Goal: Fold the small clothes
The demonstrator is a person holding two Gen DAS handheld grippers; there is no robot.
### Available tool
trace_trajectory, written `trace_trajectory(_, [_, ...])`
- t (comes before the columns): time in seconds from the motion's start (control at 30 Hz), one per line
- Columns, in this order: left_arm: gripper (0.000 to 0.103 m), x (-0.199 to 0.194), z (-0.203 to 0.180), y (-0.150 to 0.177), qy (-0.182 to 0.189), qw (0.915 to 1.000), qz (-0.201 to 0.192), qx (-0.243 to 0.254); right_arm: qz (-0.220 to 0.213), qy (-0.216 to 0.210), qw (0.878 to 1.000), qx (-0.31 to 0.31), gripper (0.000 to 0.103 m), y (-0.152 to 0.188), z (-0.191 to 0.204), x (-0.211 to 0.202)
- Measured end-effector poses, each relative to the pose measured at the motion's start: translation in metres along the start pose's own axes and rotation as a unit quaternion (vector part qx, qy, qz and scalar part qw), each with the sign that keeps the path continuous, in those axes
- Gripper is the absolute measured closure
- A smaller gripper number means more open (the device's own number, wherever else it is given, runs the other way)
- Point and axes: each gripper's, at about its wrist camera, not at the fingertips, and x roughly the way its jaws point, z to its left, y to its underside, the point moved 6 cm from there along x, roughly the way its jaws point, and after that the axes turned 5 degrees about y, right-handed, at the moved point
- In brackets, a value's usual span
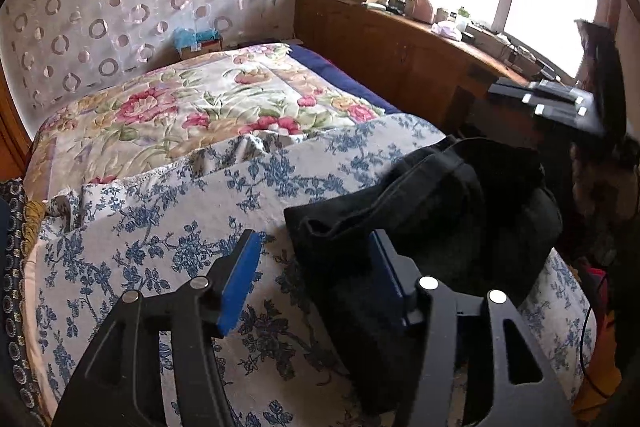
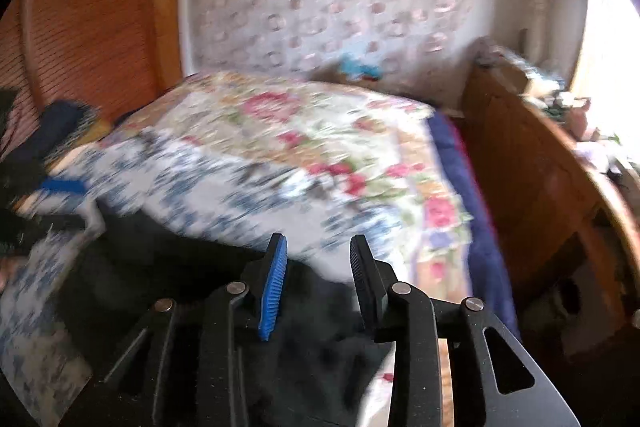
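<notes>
Left gripper (image 1: 316, 281) jaws are standing wide, gripping nothing, right pad lying against the black garment (image 1: 432, 211). Right gripper (image 2: 318, 283) jaws are gaping narrowly, empty, above the garment.

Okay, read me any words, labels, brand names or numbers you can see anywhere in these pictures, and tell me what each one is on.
None can be read.
Boxes and bottles on the wooden ledge under the window: any print is too small to read.
Black garment on the blue floral sheet: no label shows.
Right wrist view: too blurred.
</notes>
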Motion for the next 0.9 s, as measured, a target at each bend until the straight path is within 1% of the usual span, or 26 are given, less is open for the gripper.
trace_trajectory(0.03, [0.045,0.002,0.0,0.001,0.0,1.0,0.003,0.001,-0.004,0.026,1.0,0.007,0.069,-0.004,-0.009,-0.004])
trace_trajectory(0.07, [0.045,0.004,0.001,0.001,0.0,1.0,0.005,0.002,-0.007,0.033,0.999,0.017,0.069,-0.006,-0.015,-0.008])
trace_trajectory(0.17, [0.045,0.014,0.002,0.0,-0.002,0.9999,0.013,0.006,-0.01,0.012,0.999,0.031,0.069,-0.005,-0.019,-0.022])
trace_trajectory(0.3, [0.045,0.025,0.006,-0.001,-0.002,0.9997,0.022,0.005,0.0,0.002,1.0,0.027,0.067,0.014,-0.011,-0.039])
trace_trajectory(0.4, [0.045,0.033,0.008,-0.002,-0.001,0.9996,0.026,0.006,0.007,-0.026,0.999,0.025,0.066,0.031,0.0,-0.05])
trace_trajectory(0.47, [0.045,0.04,0.011,-0.004,-0.008,0.9995,0.031,0.006,0.02,-0.046,0.999,0.019,0.066,0.043,0.01,-0.056])
trace_trajectory(0.57, [0.045,0.047,0.014,-0.004,-0.006,0.9993,0.037,-0.001,0.029,-0.069,0.997,0.001,0.066,0.05,0.014,-0.062])
trace_trajectory(0.6, [0.045,0.047,0.014,-0.004,-0.006,0.9993,0.037,0.0,0.033,-0.071,0.997,-0.007,0.066,0.052,0.014,-0.062])
trace_trajectory(0.73, [0.045,0.047,0.015,-0.005,-0.008,0.9993,0.036,0.002,0.063,-0.054,0.996,-0.038,0.066,0.058,0.01,-0.052])
trace_trajectory(0.77, [0.045,0.047,0.015,-0.005,-0.008,0.9993,0.036,0.002,0.069,-0.05,0.996,-0.042,0.067,0.058,0.008,-0.051])
trace_trajectory(0.8, [0.045,0.047,0.015,-0.005,-0.008,0.9993,0.036,0.002,0.068,-0.045,0.996,-0.045,0.073,0.056,0.005,-0.049])
trace_trajectory(0.83, [0.045,0.047,0.015,-0.005,-0.008,0.9994,0.035,0.001,0.066,-0.043,0.996,-0.047,0.089,0.053,0.003,-0.05])
trace_trajectory(0.87, [0.045,0.047,0.015,-0.005,-0.008,0.9993,0.035,0.001,0.066,-0.042,0.996,-0.048,0.092,0.05,-0.003,-0.049])
trace_trajectory(0.9, [0.045,0.046,0.015,-0.004,-0.007,0.9993,0.035,0.002,0.064,-0.043,0.996,-0.046,0.092,0.046,-0.007,-0.048])
